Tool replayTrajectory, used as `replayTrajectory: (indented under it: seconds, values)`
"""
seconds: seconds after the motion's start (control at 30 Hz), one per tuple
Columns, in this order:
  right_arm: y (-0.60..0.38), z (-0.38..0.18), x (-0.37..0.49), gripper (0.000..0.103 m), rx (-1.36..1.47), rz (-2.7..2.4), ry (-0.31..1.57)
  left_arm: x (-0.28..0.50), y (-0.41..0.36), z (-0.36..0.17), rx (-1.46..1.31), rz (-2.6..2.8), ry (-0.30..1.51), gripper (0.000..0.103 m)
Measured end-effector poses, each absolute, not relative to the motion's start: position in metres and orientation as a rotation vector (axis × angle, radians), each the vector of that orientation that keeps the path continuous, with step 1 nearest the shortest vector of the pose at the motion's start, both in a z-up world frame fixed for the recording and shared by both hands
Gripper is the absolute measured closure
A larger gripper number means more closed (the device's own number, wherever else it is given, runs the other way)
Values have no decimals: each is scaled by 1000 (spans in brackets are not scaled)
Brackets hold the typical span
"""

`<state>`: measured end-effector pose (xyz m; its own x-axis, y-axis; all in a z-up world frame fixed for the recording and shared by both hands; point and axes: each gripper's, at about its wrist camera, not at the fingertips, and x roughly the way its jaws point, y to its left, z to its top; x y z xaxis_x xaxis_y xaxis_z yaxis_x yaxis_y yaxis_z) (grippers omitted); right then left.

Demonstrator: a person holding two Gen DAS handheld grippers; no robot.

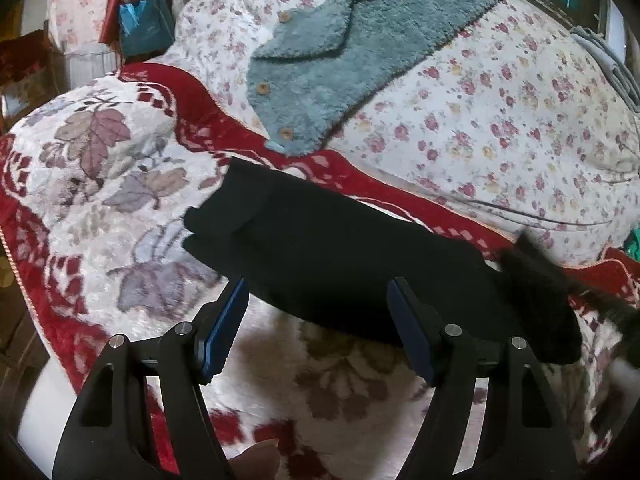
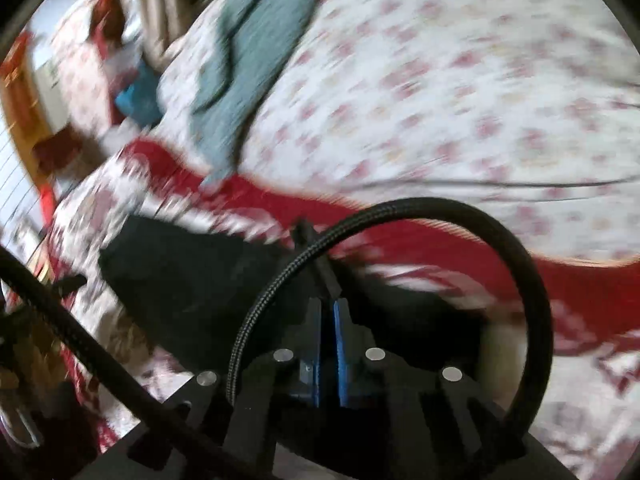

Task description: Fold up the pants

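Risking most here — the fold coming undone: right gripper (image 2: 328, 308) is showing its blue pads nearly together with a strip of dark cloth sticking up between them, so judging it clamped on the pants (image 1: 340, 264), and the right wrist view is heavily blurred, suggesting fast motion. If that is a quick drag, it could be pulling the stacked layers out of line or sliding the whole bundle across the plush red-and-white blanket (image 1: 100, 152), which looks slick enough to let cloth creep.

Next risk — the braided black cable (image 2: 460, 216) is looping right over the right gripper and hanging near the cloth; it could be snagging an edge or sweeping the bundle.

Smaller one — left gripper (image 1: 316, 320) is standing wide apart, holding nothing, fingers straddling the near edge of the pants; closing from there it may be pinching only the top layer, or grabbing blanket pile with it.

Pants themselves: black, matte, already lying as a long narrow band running diagonally across the blanket, from its middle toward its right edge. Far-left end is showing two stepped layers not quite aligned, so the fold is looking partial and a bit uneven. Right end is blurred, detail not readable. Lying near the seam where the blanket meets the floral sheet (image 1: 480, 112); a teal fleece garment (image 1: 340, 52) is lying well apart on that sheet, not involved.
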<state>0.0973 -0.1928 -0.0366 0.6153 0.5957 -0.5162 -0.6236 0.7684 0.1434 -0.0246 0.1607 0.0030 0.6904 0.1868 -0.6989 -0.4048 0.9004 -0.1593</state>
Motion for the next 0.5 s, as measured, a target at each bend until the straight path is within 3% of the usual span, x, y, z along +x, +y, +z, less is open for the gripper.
replayTrajectory:
  seconds: [0.17, 0.27, 0.33, 0.37, 0.4, 0.5]
  values:
    - [-337, -15, 97, 96, 124, 325, 491, -21, 147, -1, -307, 299, 756, 31]
    - [-349, -9, 77, 89, 44, 324, 469, -14, 142, -7, -330, 290, 781, 31]
    - [-321, -10, 62, 63, -113, 346, 459, -9, 137, -12, -344, 281, 806, 31]
    - [-310, -14, 59, 39, -161, 332, 459, -7, 135, -14, -349, 270, 817, 31]
    - [-295, -16, 57, 31, -172, 348, 469, -7, 132, -15, -350, 258, 826, 31]
    - [-251, -30, 52, 31, 20, 685, 529, -5, 124, -17, -310, 265, 836, 31]
